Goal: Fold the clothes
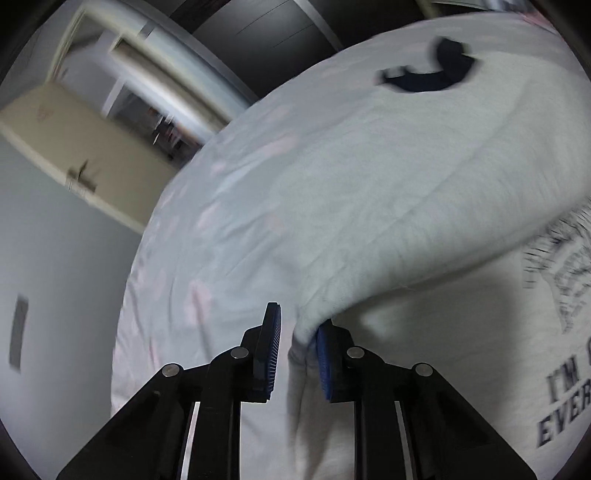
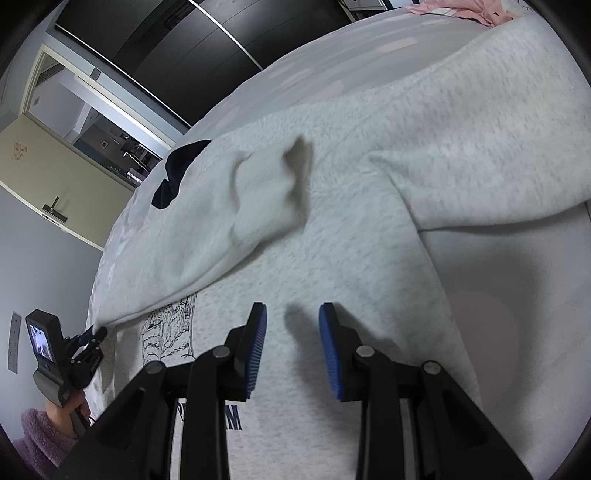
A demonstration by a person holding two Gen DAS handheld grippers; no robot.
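A light grey sweatshirt [image 2: 332, 229] with a dark printed drawing and lettering lies spread on the bed. Its hem side is folded over the body in the left wrist view [image 1: 369, 206]. My left gripper [image 1: 295, 332] is open, with a corner of the folded cloth draped against its right finger. It also shows at the left in the right wrist view [image 2: 96, 336], at that corner. My right gripper [image 2: 292, 314] is open and empty, just above the sweatshirt's chest. A sleeve [image 2: 480, 166] lies folded across the upper right.
The bed sheet [image 1: 207, 251] is pale with pink patches. A dark garment [image 1: 432, 74] lies farther up the bed. A pink cloth [image 2: 461, 11] lies at the far edge. A door [image 1: 74, 140], dark wardrobe [image 2: 166, 48] and grey wall stand to the left.
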